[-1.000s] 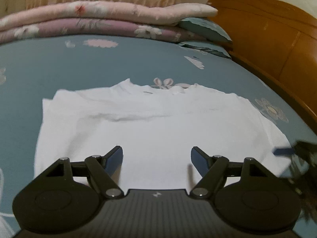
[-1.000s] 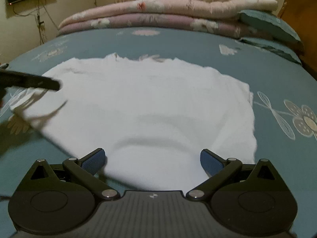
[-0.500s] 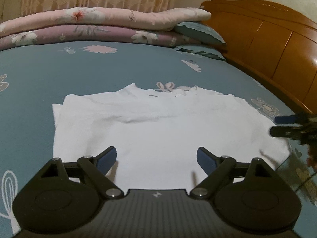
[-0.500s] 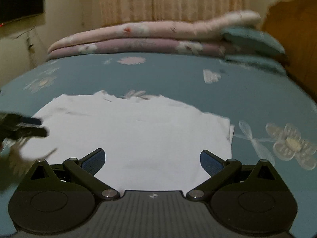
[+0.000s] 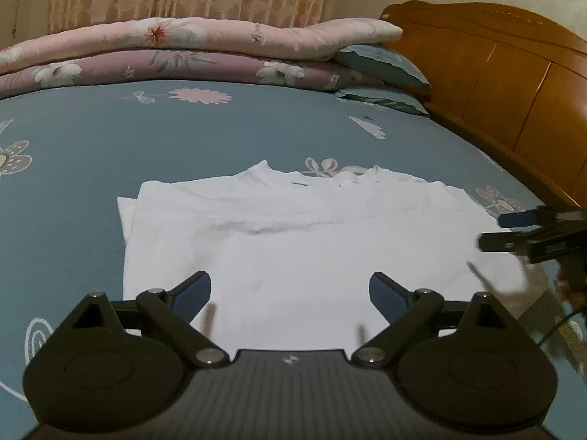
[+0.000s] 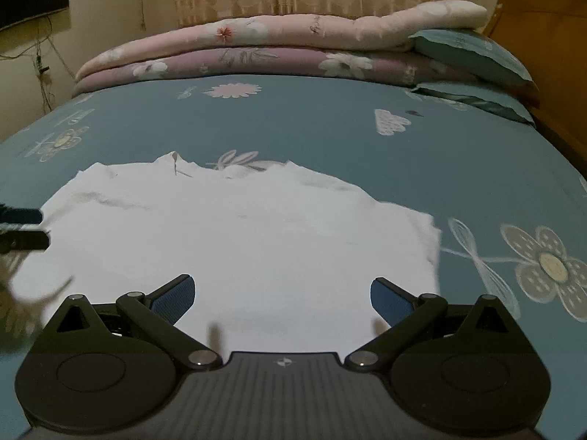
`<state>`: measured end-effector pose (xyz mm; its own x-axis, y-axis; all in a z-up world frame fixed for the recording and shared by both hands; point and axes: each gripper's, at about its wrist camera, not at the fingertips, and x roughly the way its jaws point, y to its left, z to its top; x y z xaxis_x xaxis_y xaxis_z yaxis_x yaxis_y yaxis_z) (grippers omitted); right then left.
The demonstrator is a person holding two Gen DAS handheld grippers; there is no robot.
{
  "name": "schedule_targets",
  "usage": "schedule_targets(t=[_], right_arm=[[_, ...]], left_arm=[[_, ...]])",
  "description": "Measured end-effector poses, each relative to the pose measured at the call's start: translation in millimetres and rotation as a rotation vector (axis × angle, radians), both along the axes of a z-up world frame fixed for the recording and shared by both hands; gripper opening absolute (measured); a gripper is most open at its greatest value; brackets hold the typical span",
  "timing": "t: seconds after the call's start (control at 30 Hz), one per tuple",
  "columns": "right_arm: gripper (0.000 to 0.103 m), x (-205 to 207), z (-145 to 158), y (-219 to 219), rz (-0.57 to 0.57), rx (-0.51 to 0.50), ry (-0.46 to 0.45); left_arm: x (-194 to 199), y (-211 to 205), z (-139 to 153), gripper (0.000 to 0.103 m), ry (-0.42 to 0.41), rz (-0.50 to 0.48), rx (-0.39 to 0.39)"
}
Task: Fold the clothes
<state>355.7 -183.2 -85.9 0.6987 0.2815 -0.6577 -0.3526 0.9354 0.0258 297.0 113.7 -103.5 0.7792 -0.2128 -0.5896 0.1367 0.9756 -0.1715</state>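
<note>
Ahead of the left gripper [image 5: 290,289], jaws spread wide, lies open sheet [image 5: 234,135] past the flat white shirt [image 5: 293,242]. Farther ahead the stacked quilts [image 5: 183,55] block the way; to its right sit the right gripper [image 5: 513,231] and headboard [image 5: 513,84].

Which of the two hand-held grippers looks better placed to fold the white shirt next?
Neither clearly. The left hand-held gripper and right hand-held gripper both hover open over the near edge of the white shirt, one toward each side. A two-handed fold looks likely, each taking its own corner.
</note>
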Motion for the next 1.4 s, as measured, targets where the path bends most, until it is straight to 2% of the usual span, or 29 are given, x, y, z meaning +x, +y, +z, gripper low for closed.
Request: schedule_targets(t=[0.1,0.2,0.3,0.43,0.53,0.63,0.77,0.93,1.03,1.13,1.27,1.4], right_arm=[[0.103,15,-22,9,-0.027,-0.024,0.031],[0.103,8,-32,2,-0.047,0.011,-0.023],[0.103,9,-29,0,-0.058,0.007,0.004],[0.103,22,-19,8,-0.070,-0.037,0.092],[0.103,28,-6,17,-0.040,0.019,0.102],[0.103,37,7,45,0.018,0.024,0.075],[0.103,57,13,104,0.124,0.001,0.064],[0.103,82,-1,180,0.206,-0.028,0.071],[0.103,96,-20,211,0.208,-0.074,0.084],[0.103,110,-26,220,0.209,-0.044,0.065],[0.103,128,-26,219,0.128,-0.011,0.080],[0.103,116,-9,200,0.172,0.028,0.078]], left_arm=[[1,0,-2,0.093,0.007,0.003,0.011],[4,4,-8,0.095,0.022,0.004,-0.014],[11,11,-21,0.095,0.072,0.042,-0.041],[4,15,-6,0.095,0.038,0.043,-0.054],[-3,22,10,0.096,0.000,0.052,-0.068],[-10,34,25,0.096,-0.037,0.079,-0.083],[-15,54,37,0.099,-0.059,0.122,-0.109],[-16,78,36,0.099,-0.049,0.194,-0.133],[-13,82,33,0.099,-0.039,0.189,-0.147],[-11,83,31,0.099,-0.039,0.177,-0.157],[-12,85,31,0.099,-0.039,0.179,-0.161],[-14,88,32,0.099,-0.047,0.180,-0.180]])
